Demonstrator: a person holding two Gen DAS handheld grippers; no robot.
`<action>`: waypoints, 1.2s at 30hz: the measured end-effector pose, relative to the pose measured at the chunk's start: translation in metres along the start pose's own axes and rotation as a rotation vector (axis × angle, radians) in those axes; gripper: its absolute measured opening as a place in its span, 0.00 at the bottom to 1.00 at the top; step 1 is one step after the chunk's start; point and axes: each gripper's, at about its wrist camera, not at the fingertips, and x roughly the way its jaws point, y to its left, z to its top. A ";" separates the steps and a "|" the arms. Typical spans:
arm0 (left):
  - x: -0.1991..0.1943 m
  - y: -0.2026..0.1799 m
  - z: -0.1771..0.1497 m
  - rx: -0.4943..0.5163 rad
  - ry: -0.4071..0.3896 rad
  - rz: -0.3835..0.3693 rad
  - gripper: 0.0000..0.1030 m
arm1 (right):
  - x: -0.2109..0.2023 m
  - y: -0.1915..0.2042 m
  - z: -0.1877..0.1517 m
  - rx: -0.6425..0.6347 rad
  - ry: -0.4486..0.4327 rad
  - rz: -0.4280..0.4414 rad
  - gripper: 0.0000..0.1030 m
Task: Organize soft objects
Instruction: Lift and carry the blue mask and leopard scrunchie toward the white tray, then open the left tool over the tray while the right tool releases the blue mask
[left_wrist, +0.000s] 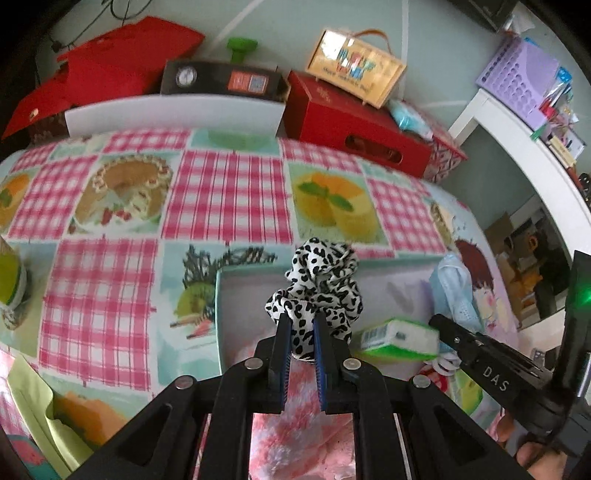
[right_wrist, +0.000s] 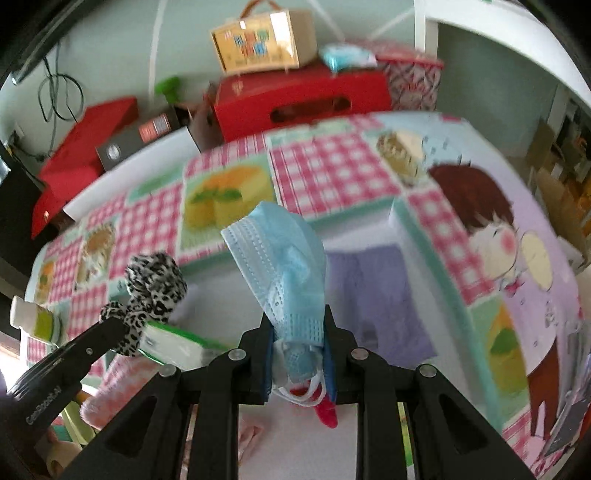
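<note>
The left claw (left_wrist: 301, 332) is clamped on a black-and-white spotted scrunchie (left_wrist: 319, 284), which bunches up above the pads at the centre of the left wrist view, over a shallow mint-rimmed box (left_wrist: 218, 295) on the patterned worktop (left_wrist: 229, 192). The right claw (right_wrist: 298, 345) is clamped on a light blue face mask (right_wrist: 284, 266); its ear loops dangle below the pads in the lower middle of the right wrist view. A green-and-white tissue pack (left_wrist: 397, 338), a lilac cloth (right_wrist: 380, 295) and a fluffy pink cloth (left_wrist: 295, 435) lie in the box. The 2 claws hang close together, so the loose loops could likely snag on the other claw. The mask is pinched near 1 edge and might slip, and either item could drop outside the rim if released early.
</note>
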 end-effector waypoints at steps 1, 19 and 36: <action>0.003 0.001 -0.002 -0.004 0.019 0.003 0.12 | 0.003 -0.001 -0.001 0.003 0.012 0.001 0.22; 0.016 -0.004 -0.013 0.006 0.138 0.040 0.13 | 0.012 -0.006 -0.008 0.000 0.111 -0.047 0.22; -0.037 -0.009 -0.001 0.022 0.051 0.022 0.29 | -0.030 0.001 0.001 -0.021 0.008 -0.070 0.47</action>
